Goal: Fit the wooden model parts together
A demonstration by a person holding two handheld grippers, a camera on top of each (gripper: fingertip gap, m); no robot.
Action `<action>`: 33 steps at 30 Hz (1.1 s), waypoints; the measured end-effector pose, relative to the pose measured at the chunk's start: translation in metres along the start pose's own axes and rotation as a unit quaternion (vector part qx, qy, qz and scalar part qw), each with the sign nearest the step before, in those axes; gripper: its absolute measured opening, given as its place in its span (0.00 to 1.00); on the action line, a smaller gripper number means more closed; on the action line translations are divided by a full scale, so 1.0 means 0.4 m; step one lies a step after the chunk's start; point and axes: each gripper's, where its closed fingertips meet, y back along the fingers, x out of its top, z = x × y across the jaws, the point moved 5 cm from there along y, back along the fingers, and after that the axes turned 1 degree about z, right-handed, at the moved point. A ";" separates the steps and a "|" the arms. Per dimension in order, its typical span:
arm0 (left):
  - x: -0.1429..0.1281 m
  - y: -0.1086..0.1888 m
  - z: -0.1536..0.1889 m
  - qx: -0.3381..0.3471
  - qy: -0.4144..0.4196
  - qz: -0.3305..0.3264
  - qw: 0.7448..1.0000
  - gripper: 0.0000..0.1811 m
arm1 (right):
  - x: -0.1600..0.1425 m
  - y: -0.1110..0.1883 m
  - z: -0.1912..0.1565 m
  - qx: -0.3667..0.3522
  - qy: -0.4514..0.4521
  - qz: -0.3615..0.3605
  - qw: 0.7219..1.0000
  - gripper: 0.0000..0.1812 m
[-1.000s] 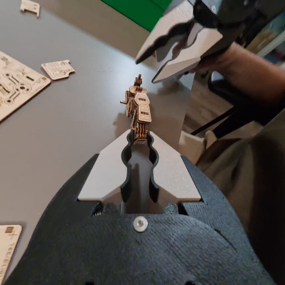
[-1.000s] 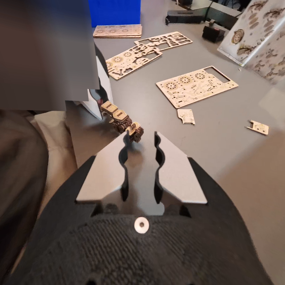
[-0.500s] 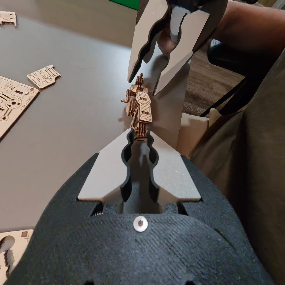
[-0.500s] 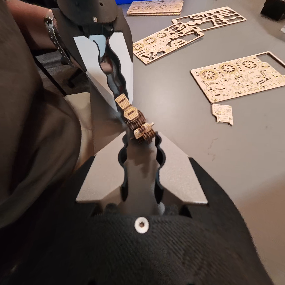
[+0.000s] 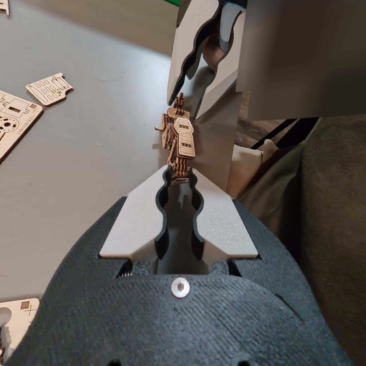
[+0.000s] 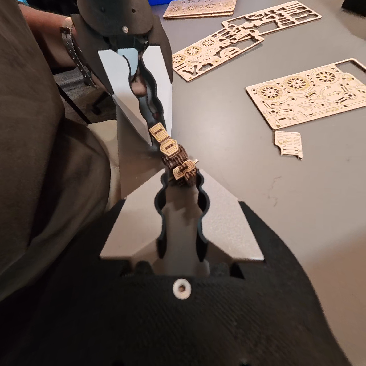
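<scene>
A small brown wooden model (image 5: pixel 183 138), built of layered laser-cut pieces, is held just above the grey table (image 5: pixel 89 158) near its edge. My left gripper (image 5: pixel 179 170) is shut on the model's near end. It also shows at the top of the right wrist view (image 6: pixel 158 128), gripping the model (image 6: pixel 168 147). My right gripper (image 6: pixel 180 174) is open, with one finger on each side of the model's other end. In the left wrist view the right gripper (image 5: pixel 184 110) comes down from above, and its fingertips (image 5: pixel 172 99) straddle the model's tip.
Flat wooden part sheets (image 6: pixel 309 95) (image 6: pixel 215 49) and a stack of them (image 6: pixel 200 8) lie on the table. A small broken-off sheet piece (image 6: pixel 289 144) (image 5: pixel 49 92) lies nearby. More sheets (image 5: pixel 11 122) (image 5: pixel 13 316) lie left. The table edge (image 5: pixel 233 138) and a person's lap are close by.
My right gripper has come down and in, from above and beside the model to straddling its far end. My left gripper has kept its hold on the model, nearly still.
</scene>
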 end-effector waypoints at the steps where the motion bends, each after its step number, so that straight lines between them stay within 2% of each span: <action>1: 0.001 0.001 -0.002 -0.001 0.004 0.002 1.000 0.08 | -0.001 -0.001 0.001 -0.001 -0.001 -0.002 1.000 0.14; 11: 0.000 0.007 -0.010 -0.017 0.043 0.011 0.999 0.12 | 0.009 0.014 0.006 -0.011 -0.004 0.024 1.000 0.15; 16: 0.000 0.013 -0.014 -0.032 0.067 0.020 0.997 0.16 | 0.013 0.025 0.027 -0.049 -0.021 0.039 0.998 0.17; 23: 0.019 0.064 -0.056 -0.127 0.188 0.120 0.967 0.18 | 0.037 0.056 0.064 -0.093 -0.092 0.098 0.987 0.19; 29: 0.019 0.062 -0.067 -0.111 0.198 0.124 0.966 0.18 | 0.061 0.104 0.079 -0.135 -0.110 0.155 0.973 0.19; 33: 0.025 0.071 -0.082 -0.102 0.216 0.150 0.959 0.17 | 0.070 0.111 0.082 -0.120 -0.143 0.187 0.965 0.19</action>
